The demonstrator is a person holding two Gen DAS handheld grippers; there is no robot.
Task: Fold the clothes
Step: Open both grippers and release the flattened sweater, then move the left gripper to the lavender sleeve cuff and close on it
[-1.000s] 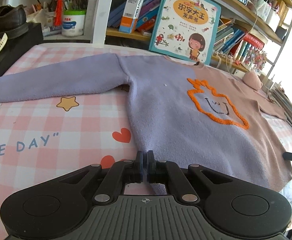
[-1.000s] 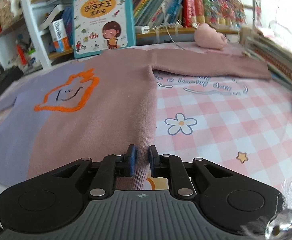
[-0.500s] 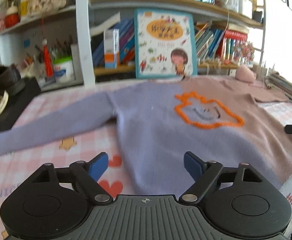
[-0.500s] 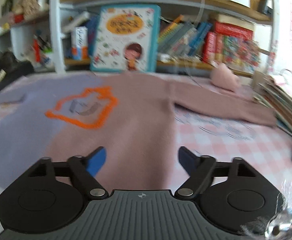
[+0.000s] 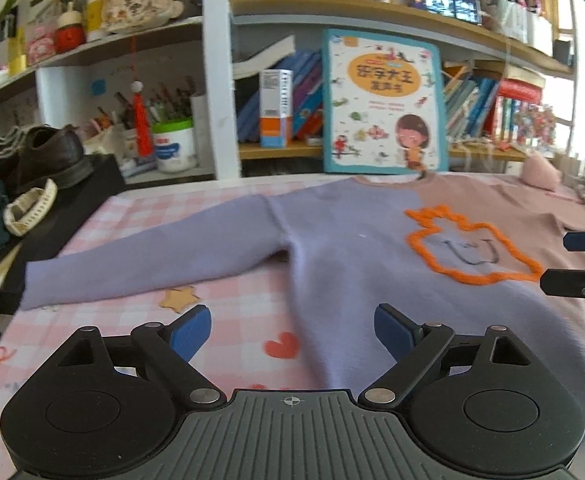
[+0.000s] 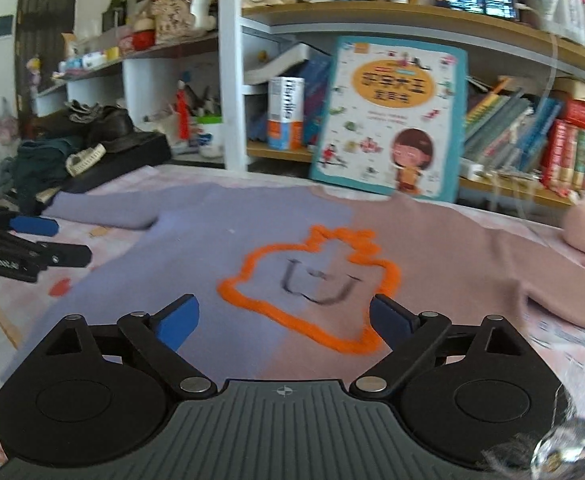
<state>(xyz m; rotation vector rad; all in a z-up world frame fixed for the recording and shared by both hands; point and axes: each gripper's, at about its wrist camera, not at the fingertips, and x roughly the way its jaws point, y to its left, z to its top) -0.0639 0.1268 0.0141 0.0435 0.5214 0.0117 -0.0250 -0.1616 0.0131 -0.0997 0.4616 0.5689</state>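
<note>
A sweater (image 5: 344,256), lilac on its left half and dusty pink on its right, lies flat and face up on the pink checked tablecloth (image 5: 228,312). An orange outline motif (image 5: 472,252) sits on its chest. Both sleeves are spread outward. My left gripper (image 5: 292,326) is open and empty, above the lilac side near the hem. My right gripper (image 6: 284,318) is open and empty, above the chest motif (image 6: 312,276) of the sweater (image 6: 432,264). Each gripper's fingers show at the edge of the other's view.
A children's book (image 5: 384,100) leans on the bookshelf behind the collar. A black box with a shoe (image 5: 48,156) stands at the far left. A pink soft toy (image 5: 540,172) and stacked books lie at the far right.
Both grippers let go of the sweater's hem, opened wide, and lifted up and back. The right gripper has swung left over the chest motif.
</note>
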